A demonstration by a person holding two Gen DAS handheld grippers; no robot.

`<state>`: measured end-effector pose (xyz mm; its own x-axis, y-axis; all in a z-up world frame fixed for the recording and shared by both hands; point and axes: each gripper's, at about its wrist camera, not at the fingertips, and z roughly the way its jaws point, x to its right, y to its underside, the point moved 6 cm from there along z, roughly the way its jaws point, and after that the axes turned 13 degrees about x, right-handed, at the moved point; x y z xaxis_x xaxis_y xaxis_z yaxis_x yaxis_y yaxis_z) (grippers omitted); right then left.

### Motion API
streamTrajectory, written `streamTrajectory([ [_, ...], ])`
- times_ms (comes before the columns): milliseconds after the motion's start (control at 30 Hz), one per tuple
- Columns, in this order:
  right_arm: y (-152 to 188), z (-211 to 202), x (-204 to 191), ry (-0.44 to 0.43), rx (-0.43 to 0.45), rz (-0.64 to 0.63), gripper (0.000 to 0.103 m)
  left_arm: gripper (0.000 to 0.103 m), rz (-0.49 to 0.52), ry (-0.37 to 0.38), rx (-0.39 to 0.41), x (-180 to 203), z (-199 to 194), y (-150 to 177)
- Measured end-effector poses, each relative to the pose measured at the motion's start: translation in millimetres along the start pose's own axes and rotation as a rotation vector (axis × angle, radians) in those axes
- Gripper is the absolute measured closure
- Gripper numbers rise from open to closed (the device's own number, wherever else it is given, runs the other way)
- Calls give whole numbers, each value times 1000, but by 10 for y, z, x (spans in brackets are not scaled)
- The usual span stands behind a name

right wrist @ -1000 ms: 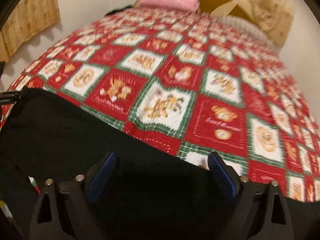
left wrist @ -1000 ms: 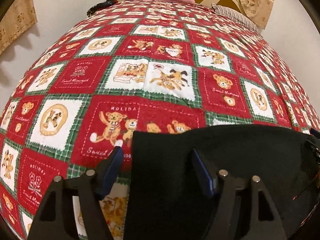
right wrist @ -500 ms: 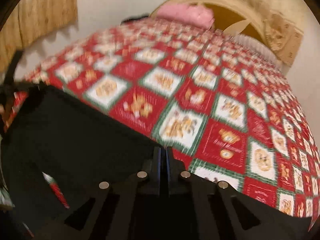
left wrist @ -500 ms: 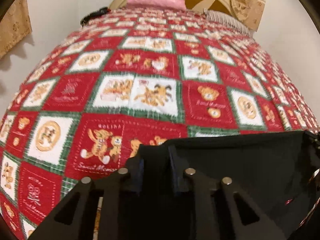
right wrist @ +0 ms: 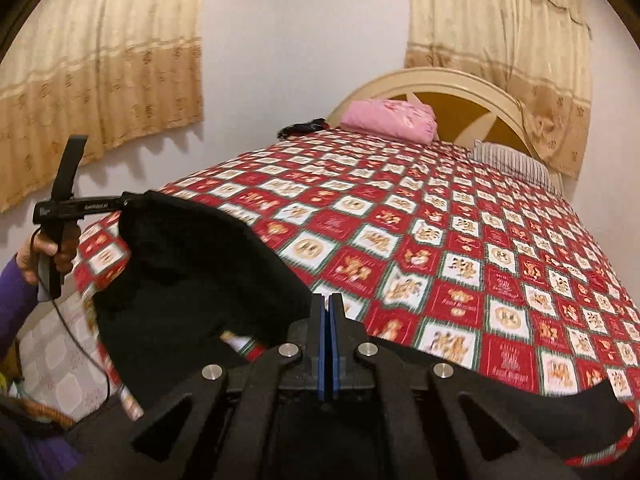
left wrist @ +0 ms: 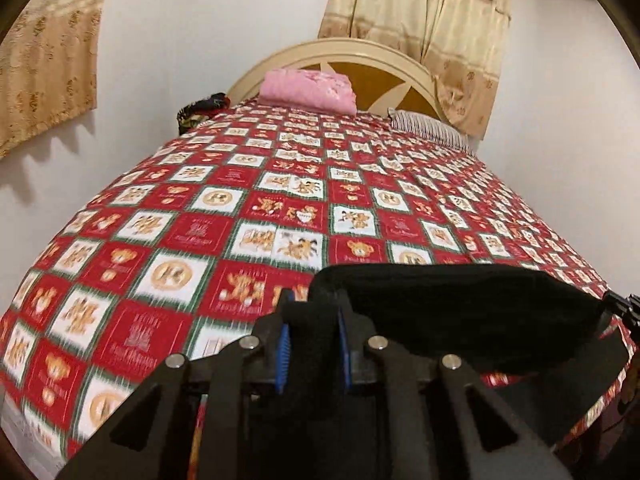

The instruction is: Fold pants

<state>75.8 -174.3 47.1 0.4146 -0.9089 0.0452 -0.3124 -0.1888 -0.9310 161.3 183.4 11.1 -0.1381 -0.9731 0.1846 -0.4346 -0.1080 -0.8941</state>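
Note:
The black pants (left wrist: 472, 312) hang stretched between my two grippers, lifted above the near end of the bed. My left gripper (left wrist: 313, 312) is shut on one corner of the pants edge, with cloth bunched between its blue pads. My right gripper (right wrist: 330, 320) is shut on the other corner; the pants (right wrist: 192, 268) sag from it toward the left gripper, which shows in the right wrist view (right wrist: 120, 204) held in a hand. The lower part of the pants is hidden below both grippers.
The bed has a red, white and green teddy-bear quilt (left wrist: 280, 200). A folded pink cloth (left wrist: 308, 90) and a striped pillow (left wrist: 428, 130) lie at the headboard (left wrist: 344, 50). A dark item (left wrist: 202, 106) sits at the far left corner. Curtains (right wrist: 100, 68) hang on the walls.
Both grippers closed on the pants edge and then lifted it off the quilt. The view has tilted up, showing the walls and curtains.

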Motion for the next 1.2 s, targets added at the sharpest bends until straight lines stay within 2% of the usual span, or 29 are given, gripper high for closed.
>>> streamTrajectory([
  [167,372,-244,-144,-43,-23,43,101,82,17,-33,19,-14,-323,307],
  [433,1087,-402,-340,-79,-123,141,101,82,34,-69,62,-64,-699,775],
  [500,1253,-416,-380,-88,-158,158,103,82,56,-77,54,-78,-737,888],
  [567,1395,-426,-405,-89,-190,155,103,80,100,-120,22,-119,-756,1029],
  [633,1527,-422,-434,-73,-225,126,103,58,113,-141,-19,-182,-754,1132],
  [667,1569,-417,-440,-64,-237,108,103,37,109,-174,-33,-248,-776,1183],
  [700,1584,-422,-442,-59,-241,101,103,27,101,-207,-35,-311,-800,1197],
  [733,1572,-447,-442,-63,-234,110,103,27,86,-224,-32,-361,-842,1206],
  [833,1378,-465,-445,-96,-180,173,103,27,1,-216,-51,-509,-943,1196],
  [900,1222,-408,-463,-112,-150,195,102,26,-54,-190,-63,-545,-1006,1180],
  [967,1032,-274,-487,-119,-108,220,102,26,-105,-132,-88,-484,-1040,1216],
  [1100,913,52,-569,-130,-93,265,102,26,-292,110,-194,-160,-937,1365],
  [1200,958,244,-633,-157,-108,317,102,26,-373,205,-242,29,-779,1450],
])
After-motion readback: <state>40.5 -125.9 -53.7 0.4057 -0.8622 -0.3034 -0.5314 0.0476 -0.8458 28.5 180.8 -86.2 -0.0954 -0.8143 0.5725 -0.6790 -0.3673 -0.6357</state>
